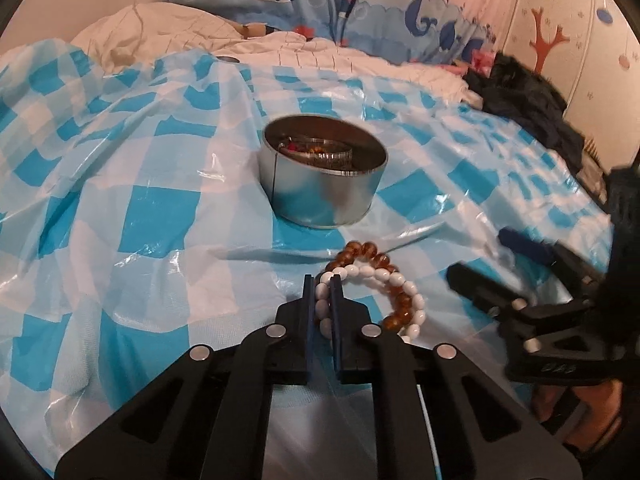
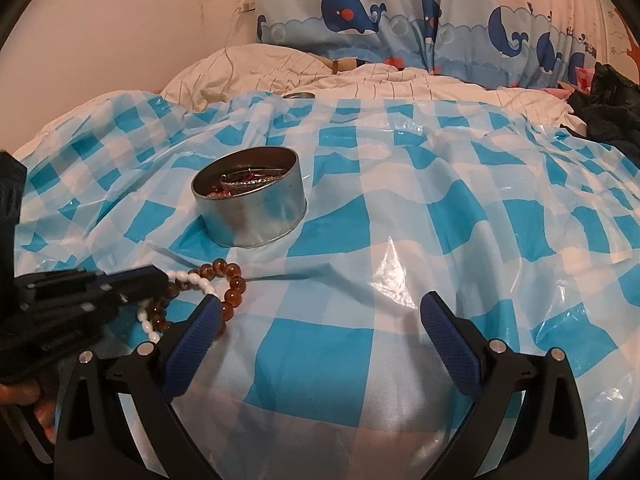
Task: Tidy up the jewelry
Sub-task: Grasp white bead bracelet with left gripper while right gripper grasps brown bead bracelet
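Note:
Two bead bracelets lie tangled on the blue-and-white checked plastic sheet (image 1: 160, 216): a white one (image 1: 408, 290) and an amber one (image 1: 362, 249). My left gripper (image 1: 322, 282) is shut on the near-left side of the white bracelet, with white beads showing between its fingers. Beyond them stands a round metal tin (image 1: 324, 184) holding some jewelry. In the right wrist view the tin (image 2: 248, 200) is at centre left, with the amber bracelet (image 2: 236, 285) and white bracelet (image 2: 188, 278) below it. My right gripper (image 2: 324, 312) stands open over bare sheet, right of the bracelets, holding nothing.
The sheet is wrinkled and covers a bed. White bedding (image 2: 280, 68) and a whale-print curtain (image 2: 360, 16) lie behind. Dark clothing (image 1: 532, 108) is piled at the right edge. A small round lid (image 2: 298, 96) sits at the sheet's far edge.

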